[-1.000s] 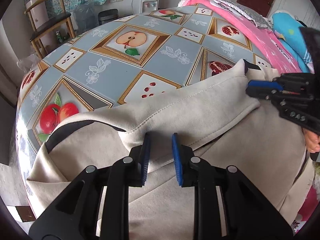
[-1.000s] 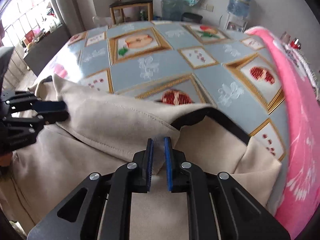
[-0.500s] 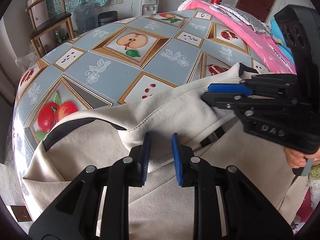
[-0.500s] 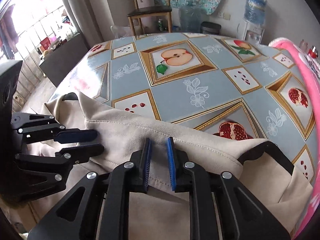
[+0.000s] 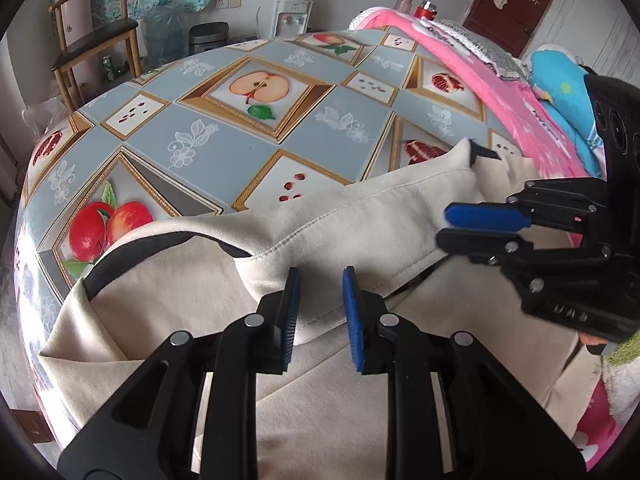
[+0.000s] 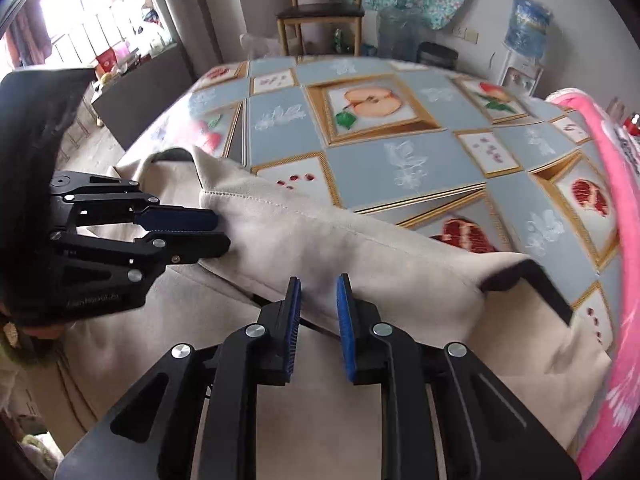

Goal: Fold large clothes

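The left gripper, a black two-finger claw with blue ribbed pads, stands spread in the left wrist view, its two pads parted over the stitched hem of one folded band of the cream fleece garment with black trim, pinching nothing. That single garment lies across the near part of the round table covered in a grey-blue fruit-print oilcloth, its folded band running from the lower left toward the right edge. The right gripper reaches in from the right, its two fingers lying one above the other with a narrow gap at the band's end; whether cloth sits between them I cannot tell. One pink blanket lies along the table's far right side, and one wooden chair stands beyond. In the right wrist view, the right gripper is likewise spread above the same band, gripping nothing, while the left gripper enters from the left, fingers slightly parted beside the band.
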Demonstrator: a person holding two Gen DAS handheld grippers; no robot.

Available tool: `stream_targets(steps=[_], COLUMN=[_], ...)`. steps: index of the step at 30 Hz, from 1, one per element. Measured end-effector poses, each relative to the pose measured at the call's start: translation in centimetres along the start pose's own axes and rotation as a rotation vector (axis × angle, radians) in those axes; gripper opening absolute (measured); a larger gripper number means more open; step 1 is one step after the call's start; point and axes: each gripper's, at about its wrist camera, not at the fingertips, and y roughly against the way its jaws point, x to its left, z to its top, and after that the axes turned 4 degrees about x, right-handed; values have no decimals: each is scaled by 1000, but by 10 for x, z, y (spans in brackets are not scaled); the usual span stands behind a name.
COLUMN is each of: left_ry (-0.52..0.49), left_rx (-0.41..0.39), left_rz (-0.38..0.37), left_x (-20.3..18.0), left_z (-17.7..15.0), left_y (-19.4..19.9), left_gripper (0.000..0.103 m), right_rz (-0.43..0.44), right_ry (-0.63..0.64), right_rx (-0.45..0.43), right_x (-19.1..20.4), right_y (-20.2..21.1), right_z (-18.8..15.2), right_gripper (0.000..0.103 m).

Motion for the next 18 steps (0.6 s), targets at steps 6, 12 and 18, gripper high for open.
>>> stream_targets(steps=[6,12,18], left_ry=[-38,-82,-72], left_rx=[32,51,-14], left_rz=[19,84,11], left_x=[-18,-27,-33], left_z=[6,4,8], left_y=[-10,-15,3], left_gripper=[24,24,25], right_rz=[-6,-9,90], right_ry=[-128,-238,-260], right_rx=[37,29,-34], right_x=[-39,-63,-61], right_y=[-19,-10,-1], right_z=[-11,-12,-13], right_gripper=[21,21,23])
